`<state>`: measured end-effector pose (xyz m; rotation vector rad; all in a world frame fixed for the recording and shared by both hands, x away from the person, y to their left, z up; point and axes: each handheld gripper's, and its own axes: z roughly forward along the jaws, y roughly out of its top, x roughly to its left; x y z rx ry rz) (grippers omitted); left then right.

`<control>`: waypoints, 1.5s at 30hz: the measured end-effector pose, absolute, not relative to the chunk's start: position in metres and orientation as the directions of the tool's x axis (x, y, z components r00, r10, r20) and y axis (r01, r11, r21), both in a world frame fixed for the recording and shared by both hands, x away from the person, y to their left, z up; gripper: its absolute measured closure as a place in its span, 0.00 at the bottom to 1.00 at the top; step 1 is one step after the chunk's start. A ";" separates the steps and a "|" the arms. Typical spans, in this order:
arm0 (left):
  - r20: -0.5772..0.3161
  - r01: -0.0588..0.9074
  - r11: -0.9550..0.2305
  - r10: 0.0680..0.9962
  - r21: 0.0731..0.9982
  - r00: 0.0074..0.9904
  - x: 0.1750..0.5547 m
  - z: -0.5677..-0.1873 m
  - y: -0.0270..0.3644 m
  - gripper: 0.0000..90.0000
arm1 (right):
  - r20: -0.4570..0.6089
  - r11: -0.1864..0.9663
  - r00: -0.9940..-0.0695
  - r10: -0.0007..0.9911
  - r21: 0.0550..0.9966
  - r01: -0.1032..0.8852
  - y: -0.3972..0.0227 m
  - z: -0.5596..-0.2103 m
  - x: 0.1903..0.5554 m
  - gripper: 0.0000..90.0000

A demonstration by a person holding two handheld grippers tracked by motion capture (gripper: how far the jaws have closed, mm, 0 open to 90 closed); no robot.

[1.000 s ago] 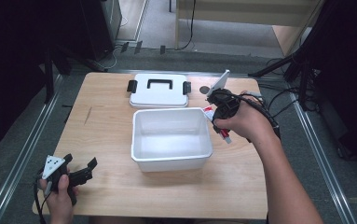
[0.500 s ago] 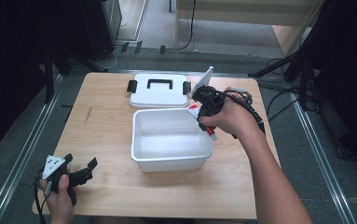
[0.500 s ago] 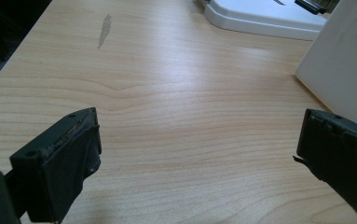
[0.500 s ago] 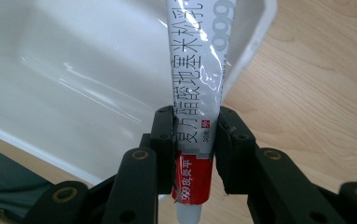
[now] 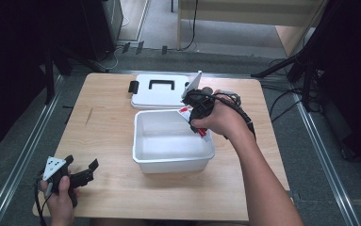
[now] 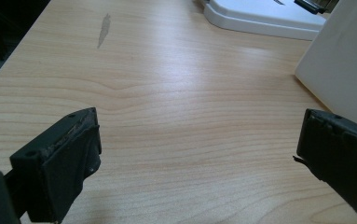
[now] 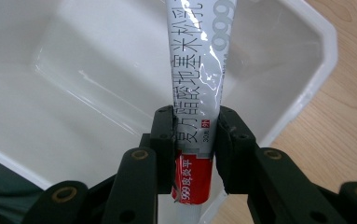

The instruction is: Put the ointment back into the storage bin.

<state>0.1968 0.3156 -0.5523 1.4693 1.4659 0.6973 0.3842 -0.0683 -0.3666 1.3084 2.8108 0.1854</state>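
Observation:
My right gripper is shut on a white tube with black print and a red band. The pads clamp it near the red end, and the tube hangs over the back right corner of an open white plastic bin. In the right gripper view the gripper points down into the bin, whose inside is bare. My left gripper rests low at the table's front left corner, open, with nothing between its jaws; in its own view the left gripper frames only bare wood.
The bin's white lid with a black handle and side clips lies flat just behind the bin. The left gripper view has the bin's wall at right and the lid far off. Cables trail off the table's right side.
My right hand has carried the tube leftward and slightly down, from beside the bin's right rim to over its back right corner. The left hand has stayed put.

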 end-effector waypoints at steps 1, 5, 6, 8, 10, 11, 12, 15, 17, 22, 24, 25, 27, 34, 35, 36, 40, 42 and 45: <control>-0.209 0.451 0.129 0.969 0.883 0.131 0.197 -0.552 0.316 0.00 | 0.018 0.649 -0.656 0.755 0.121 0.751 -0.066 -0.371 0.385 0.80; -0.209 0.451 0.130 0.969 0.883 0.131 0.197 -0.552 0.316 0.00 | 0.013 0.660 -0.665 0.746 0.116 0.742 -0.064 -0.379 0.386 0.80; -0.209 0.451 0.130 0.969 0.883 0.131 0.197 -0.552 0.316 0.00 | 0.013 0.660 -0.665 0.746 0.116 0.742 -0.064 -0.379 0.386 0.80; -0.210 0.451 0.130 0.969 0.883 0.132 0.197 -0.552 0.316 0.00 | 0.007 0.666 -0.670 0.742 0.114 0.738 -0.064 -0.383 0.387 0.80; -0.209 0.450 0.129 0.969 0.884 0.132 0.197 -0.552 0.316 0.00 | 0.001 0.671 -0.675 0.738 0.110 0.733 -0.065 -0.388 0.388 0.80; -0.210 0.450 0.130 0.969 0.883 0.132 0.197 -0.552 0.316 0.00 | -0.001 0.672 -0.676 0.736 0.111 0.732 -0.065 -0.390 0.389 0.80; -0.209 0.450 0.130 0.969 0.883 0.132 0.197 -0.552 0.316 0.00 | -0.003 0.673 -0.677 0.736 0.111 0.731 -0.065 -0.392 0.389 0.80; -0.208 0.450 0.128 0.969 0.884 0.131 0.197 -0.552 0.315 0.00 | -0.012 0.680 -0.683 0.730 0.108 0.725 -0.066 -0.400 0.389 0.80; -0.208 0.450 0.128 0.969 0.884 0.132 0.197 -0.552 0.315 0.00 | -0.012 0.681 -0.684 0.729 0.109 0.724 -0.065 -0.402 0.389 0.80; -0.207 0.452 0.127 0.969 0.883 0.132 0.197 -0.552 0.315 0.00 | -0.013 0.694 -0.696 0.718 0.081 0.715 -0.063 -0.415 0.388 0.80; -0.207 0.452 0.127 0.969 0.883 0.133 0.197 -0.552 0.315 0.00 | -0.017 0.695 -0.696 0.718 0.083 0.714 -0.062 -0.418 0.388 0.80; -0.206 0.453 0.126 0.969 0.883 0.133 0.197 -0.552 0.315 0.00 | -0.016 0.696 -0.698 0.716 0.082 0.713 -0.061 -0.419 0.387 0.80; -0.206 0.452 0.125 0.970 0.883 0.133 0.197 -0.552 0.315 0.00 | -0.023 0.703 -0.704 0.710 0.085 0.706 -0.059 -0.421 0.387 0.80; -0.206 0.452 0.126 0.970 0.883 0.132 0.197 -0.552 0.315 0.00 | -0.066 0.749 -0.746 0.662 0.061 0.660 -0.050 -0.435 0.386 0.80; -0.206 0.452 0.126 0.970 0.883 0.132 0.197 -0.552 0.315 0.00 | -0.065 0.759 -0.756 0.652 0.063 0.648 -0.049 -0.437 0.386 0.79; -0.206 0.452 0.126 0.970 0.883 0.132 0.197 -0.552 0.315 0.00 | -0.071 0.771 -0.768 0.637 0.063 0.634 -0.048 -0.440 0.385 0.79; -0.206 0.451 0.127 0.970 0.883 0.130 0.197 -0.552 0.315 0.00 | -0.109 0.809 -0.801 0.588 0.062 0.585 -0.046 -0.446 0.385 0.79; -0.206 0.452 0.127 0.970 0.883 0.131 0.197 -0.552 0.315 0.00 | -0.119 0.820 -0.811 0.573 0.055 0.570 -0.047 -0.451 0.385 0.79; -0.206 0.452 0.126 0.970 0.883 0.132 0.197 -0.552 0.315 0.00 | -0.116 0.817 -0.809 0.576 0.059 0.573 -0.048 -0.456 0.385 0.78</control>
